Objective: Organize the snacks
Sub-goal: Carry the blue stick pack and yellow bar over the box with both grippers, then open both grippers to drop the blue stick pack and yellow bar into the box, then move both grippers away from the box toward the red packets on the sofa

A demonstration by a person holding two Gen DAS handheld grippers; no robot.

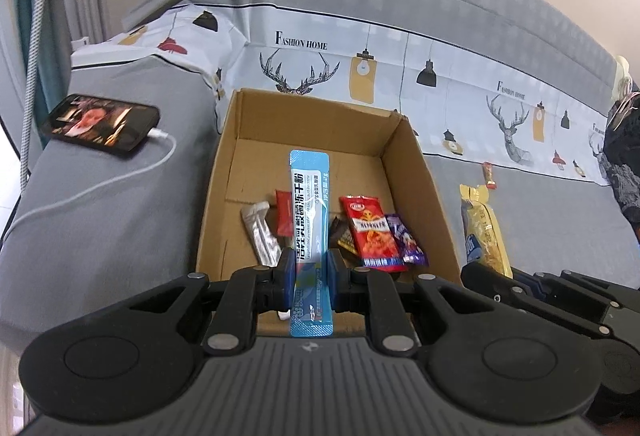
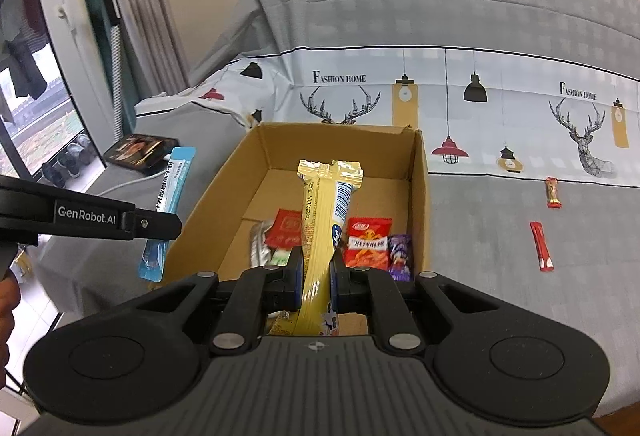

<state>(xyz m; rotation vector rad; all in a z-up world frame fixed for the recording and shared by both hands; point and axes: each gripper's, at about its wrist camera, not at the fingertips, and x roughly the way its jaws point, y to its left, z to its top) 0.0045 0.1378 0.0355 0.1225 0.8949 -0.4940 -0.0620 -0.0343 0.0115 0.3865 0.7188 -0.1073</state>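
My left gripper (image 1: 310,272) is shut on a long blue sachet (image 1: 309,204), which stands upright over the near part of the open cardboard box (image 1: 412,160). My right gripper (image 2: 316,276) is shut on a yellow snack packet (image 2: 322,232), held up over the same box (image 2: 418,196). The blue sachet (image 2: 168,204) and left gripper arm (image 2: 88,218) also show at the left of the right wrist view; the yellow packet (image 1: 484,232) shows at the right of the left wrist view. Several small packets lie in the box, among them a red one (image 2: 366,242) and a purple one (image 2: 400,256).
The box sits on a grey-covered sofa with a deer-print cloth (image 2: 520,116) behind it. A red stick sachet (image 2: 541,246) and a small red-and-gold candy (image 2: 553,192) lie on the cover to the right. A phone (image 1: 102,126) with a white cable rests on the left.
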